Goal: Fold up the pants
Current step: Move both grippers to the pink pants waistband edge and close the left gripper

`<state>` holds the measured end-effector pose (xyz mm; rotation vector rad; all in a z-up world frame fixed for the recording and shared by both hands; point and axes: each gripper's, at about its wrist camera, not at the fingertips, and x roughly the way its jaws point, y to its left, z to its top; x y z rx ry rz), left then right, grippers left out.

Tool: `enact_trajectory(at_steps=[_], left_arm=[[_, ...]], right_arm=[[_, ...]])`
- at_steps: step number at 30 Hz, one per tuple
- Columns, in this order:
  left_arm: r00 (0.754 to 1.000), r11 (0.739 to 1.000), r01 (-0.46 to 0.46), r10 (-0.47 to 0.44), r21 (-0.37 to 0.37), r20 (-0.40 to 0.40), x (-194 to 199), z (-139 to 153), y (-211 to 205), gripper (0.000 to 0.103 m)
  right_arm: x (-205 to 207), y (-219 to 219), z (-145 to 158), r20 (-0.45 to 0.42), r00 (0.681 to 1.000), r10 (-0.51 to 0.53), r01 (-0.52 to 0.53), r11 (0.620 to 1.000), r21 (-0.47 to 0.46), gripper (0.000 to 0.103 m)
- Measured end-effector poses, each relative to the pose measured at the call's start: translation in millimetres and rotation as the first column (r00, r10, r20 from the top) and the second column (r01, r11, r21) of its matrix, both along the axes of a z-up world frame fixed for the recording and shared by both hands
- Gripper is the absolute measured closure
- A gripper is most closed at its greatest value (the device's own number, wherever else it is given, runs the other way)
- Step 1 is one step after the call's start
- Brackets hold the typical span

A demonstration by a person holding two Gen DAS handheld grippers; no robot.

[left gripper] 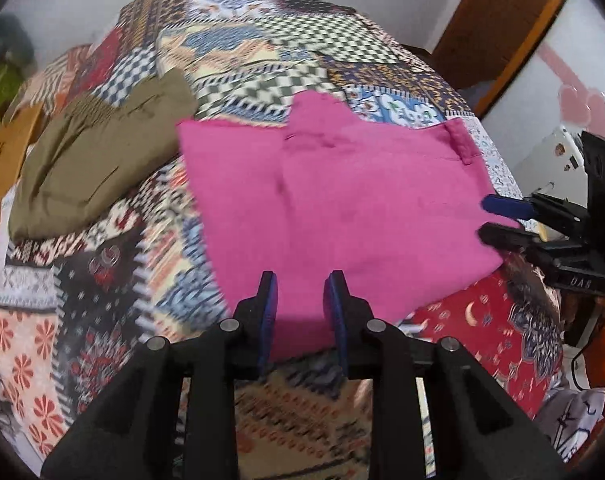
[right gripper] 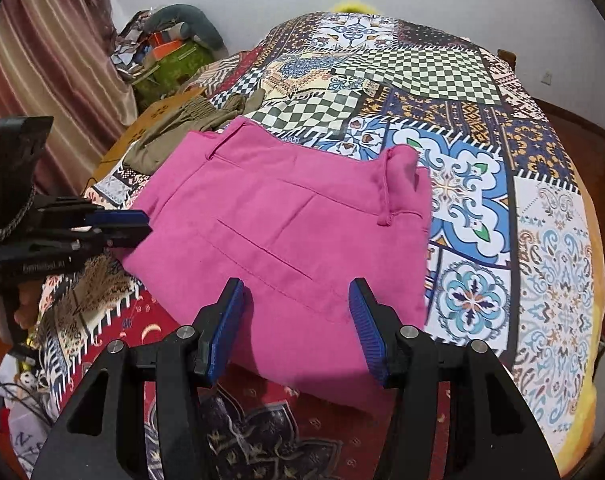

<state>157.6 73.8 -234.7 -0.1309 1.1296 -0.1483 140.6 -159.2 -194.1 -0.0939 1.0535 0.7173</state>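
Pink pants lie folded into a flat rectangle on the patchwork bedspread, waistband toward the far side. My left gripper hovers over one side edge of the pants. Its jaws stand a little apart and no cloth is pinched between the blue pads. At the adjoining edge my right gripper is held wide open, the pink cloth showing below the gap.
Folded olive pants lie beside the pink pair, next to a cardboard box. A striped curtain and a pile of bags stand past the bed's edge. A wooden door is behind.
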Motion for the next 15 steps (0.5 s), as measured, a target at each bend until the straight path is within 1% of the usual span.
enact_trajectory(at_steps=[2, 4, 6, 9, 15], left_arm=[[1.0, 0.999, -0.01, 0.01, 0.037, -0.01, -7.3, -2.0, 7.1, 0.077], [1.0, 0.999, -0.011, 0.012, 0.032, -0.016, -11.9, -1.6, 13.4, 0.077], [0.999, 0.998, -0.029, 0.03, 0.049, -0.022, -14.4, 1.3, 17.4, 0.077], [0.999, 0.996, -0.046, 0.045, 0.071, 0.008, -12.1, 12.9, 20.8, 0.077], [0.997, 0.996, -0.024, 0.017, 0.088, 0.08, 13.0, 37.6, 13.3, 0.077]], right_arm=[[-1.9, -6.6, 0.5, 0.002, 1.0, -0.012, 0.012, 1.0, -0.014, 0.053], [-2.7, -14.5, 0.3, -0.008, 1.0, -0.025, 0.025, 1.0, -0.016, 0.053], [-3.6, -24.3, 2.4, -0.022, 0.999, -0.05, 0.05, 0.999, -0.004, 0.053], [-1.5, -31.5, 7.6, -0.025, 0.997, -0.076, 0.076, 0.997, -0.002, 0.053], [14.6, -41.9, 21.9, 0.046, 0.987, -0.154, 0.153, 0.988, 0.018, 0.053]])
